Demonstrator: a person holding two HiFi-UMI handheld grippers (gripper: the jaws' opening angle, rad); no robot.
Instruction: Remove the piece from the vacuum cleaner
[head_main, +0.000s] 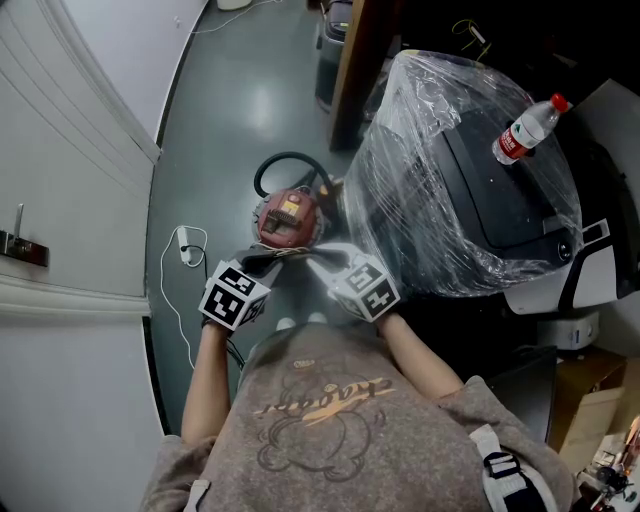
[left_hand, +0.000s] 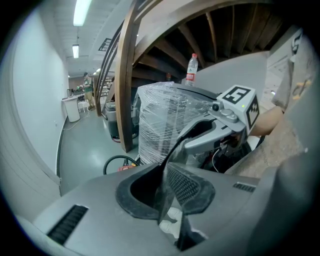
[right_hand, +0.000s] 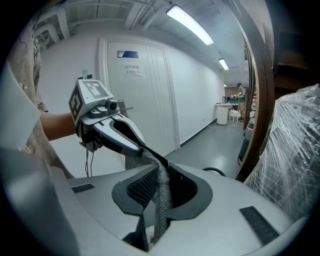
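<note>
The red, round vacuum cleaner (head_main: 288, 215) stands on the grey floor with its black hose (head_main: 285, 163) curled behind it. Above its near side my two grippers meet tip to tip. A thin grey woven strip (head_main: 298, 256) runs between them. The left gripper (head_main: 268, 264) is shut on one end of this strip (left_hand: 167, 172). The right gripper (head_main: 322, 260) is shut on the other end (right_hand: 161, 192). In the left gripper view the right gripper (left_hand: 186, 145) pinches the strip just ahead. In the right gripper view the left gripper (right_hand: 143, 150) does the same.
A large black machine wrapped in clear plastic (head_main: 470, 170) stands right of the vacuum, with a water bottle (head_main: 525, 128) on top. A wooden post (head_main: 350, 70) rises behind it. A white cord and plug (head_main: 187, 250) lie left, beside a white door (head_main: 70, 200). Cardboard boxes (head_main: 592, 392) sit at lower right.
</note>
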